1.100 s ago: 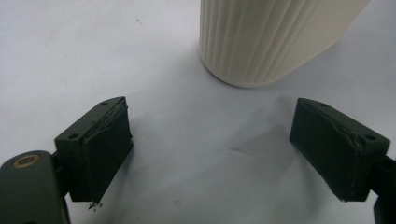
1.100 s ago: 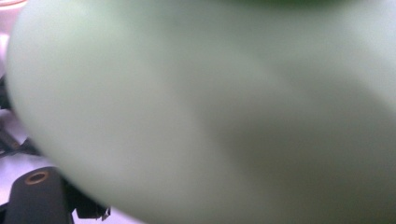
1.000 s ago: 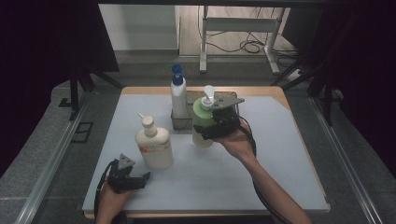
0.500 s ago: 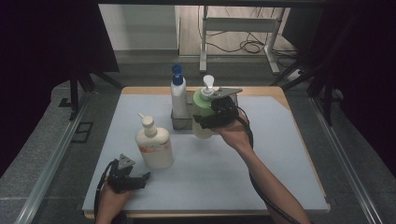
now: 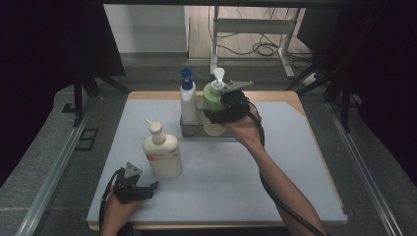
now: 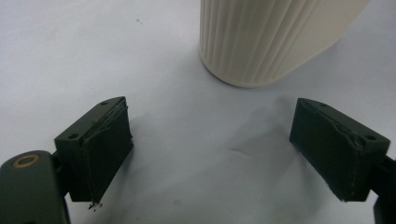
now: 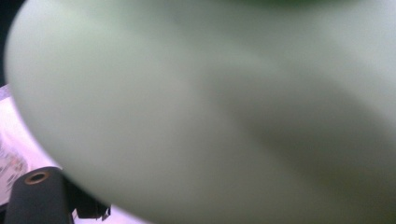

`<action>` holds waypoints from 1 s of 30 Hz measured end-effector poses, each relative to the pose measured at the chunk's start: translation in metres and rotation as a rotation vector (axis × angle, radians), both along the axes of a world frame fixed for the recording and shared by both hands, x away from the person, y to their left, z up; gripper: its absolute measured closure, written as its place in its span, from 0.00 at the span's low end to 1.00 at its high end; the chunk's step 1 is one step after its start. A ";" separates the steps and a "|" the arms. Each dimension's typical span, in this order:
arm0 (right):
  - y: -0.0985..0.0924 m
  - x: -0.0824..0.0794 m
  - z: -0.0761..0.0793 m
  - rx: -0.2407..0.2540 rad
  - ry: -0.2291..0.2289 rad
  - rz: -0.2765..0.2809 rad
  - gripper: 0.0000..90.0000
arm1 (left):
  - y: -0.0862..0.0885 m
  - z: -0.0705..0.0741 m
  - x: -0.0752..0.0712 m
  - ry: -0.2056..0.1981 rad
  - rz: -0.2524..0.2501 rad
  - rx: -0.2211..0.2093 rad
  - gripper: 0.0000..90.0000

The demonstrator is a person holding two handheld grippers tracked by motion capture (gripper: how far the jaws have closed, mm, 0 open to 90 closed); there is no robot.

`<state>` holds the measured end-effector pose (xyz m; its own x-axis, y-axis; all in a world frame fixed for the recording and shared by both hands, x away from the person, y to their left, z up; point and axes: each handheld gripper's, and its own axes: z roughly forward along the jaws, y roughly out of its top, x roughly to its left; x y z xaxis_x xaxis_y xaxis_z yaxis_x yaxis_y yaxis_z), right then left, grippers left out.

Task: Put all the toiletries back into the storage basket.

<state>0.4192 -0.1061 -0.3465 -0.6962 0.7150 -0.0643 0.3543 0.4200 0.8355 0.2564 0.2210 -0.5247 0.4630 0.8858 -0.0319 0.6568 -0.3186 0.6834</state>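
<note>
The right gripper (image 5: 216,114) pinches the green bottle (image 5: 214,104) at the far middle of the table (image 5: 295,162), at the metal rack (image 5: 191,129), just right of the blue-capped bottle (image 5: 187,101). The left gripper (image 5: 147,188) rests spread at the near left, near the cream bottle (image 5: 162,152).

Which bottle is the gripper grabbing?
The green pump bottle, at the tray beside the blue-capped bottle. The right gripper clamps it. The cream bottle stands alone, untouched.
</note>
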 end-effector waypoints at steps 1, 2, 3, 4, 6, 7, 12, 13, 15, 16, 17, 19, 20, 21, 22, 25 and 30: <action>0.001 0.001 0.001 0.002 0.001 -0.004 0.14 | 0.000 0.000 0.000 0.000 0.000 0.000 0.14; 0.001 0.003 0.001 0.004 0.000 -0.005 0.14 | 0.000 0.000 0.000 0.000 0.000 0.000 0.14; 0.002 0.005 0.001 0.006 0.001 -0.007 0.14 | 0.000 0.000 0.000 0.000 0.000 0.000 0.14; 0.003 0.007 0.001 0.007 0.002 -0.010 0.14 | 0.000 0.000 0.000 0.000 0.000 0.000 0.14; 0.004 0.010 0.001 0.004 -0.001 -0.016 0.14 | 0.000 0.000 0.000 0.000 0.000 0.000 0.14; 0.005 0.011 0.001 0.005 -0.001 -0.021 0.14 | 0.000 0.000 0.000 0.000 0.000 0.000 0.14; 0.007 0.020 0.001 -0.002 -0.004 -0.036 0.14 | 0.000 0.000 0.000 0.000 0.000 0.000 0.14; 0.007 0.021 0.001 -0.002 -0.004 -0.039 0.14 | 0.000 0.000 0.000 0.000 0.000 0.000 0.14; 0.007 0.024 0.001 -0.002 -0.006 -0.043 0.14 | 0.000 0.000 0.000 0.000 0.000 0.000 0.14; 0.007 0.026 0.001 -0.002 -0.007 -0.043 0.14 | 0.000 0.000 0.000 0.001 0.000 0.000 0.14; 0.007 0.027 0.001 -0.002 -0.007 -0.045 0.14 | 0.000 0.000 0.000 0.001 0.000 0.000 0.14; 0.008 0.030 0.001 -0.004 -0.008 -0.052 0.14 | 0.000 0.000 0.000 0.001 0.000 -0.001 0.14; 0.008 0.032 0.001 -0.004 -0.009 -0.053 0.14 | 0.000 0.000 0.000 0.001 0.000 -0.001 0.14; 0.009 0.033 0.002 -0.004 -0.009 -0.055 0.14 | 0.000 0.000 0.000 0.001 0.000 0.000 0.14; 0.009 0.034 0.002 -0.005 -0.011 -0.058 0.14 | 0.000 0.000 0.000 0.001 0.000 -0.001 0.14; 0.011 0.038 0.002 -0.003 -0.015 -0.060 0.14 | 0.000 0.000 0.000 0.002 0.000 -0.001 0.14; 0.016 0.045 -0.001 -0.013 -0.017 -0.069 0.14 | 0.000 0.000 0.000 0.002 0.002 -0.001 0.14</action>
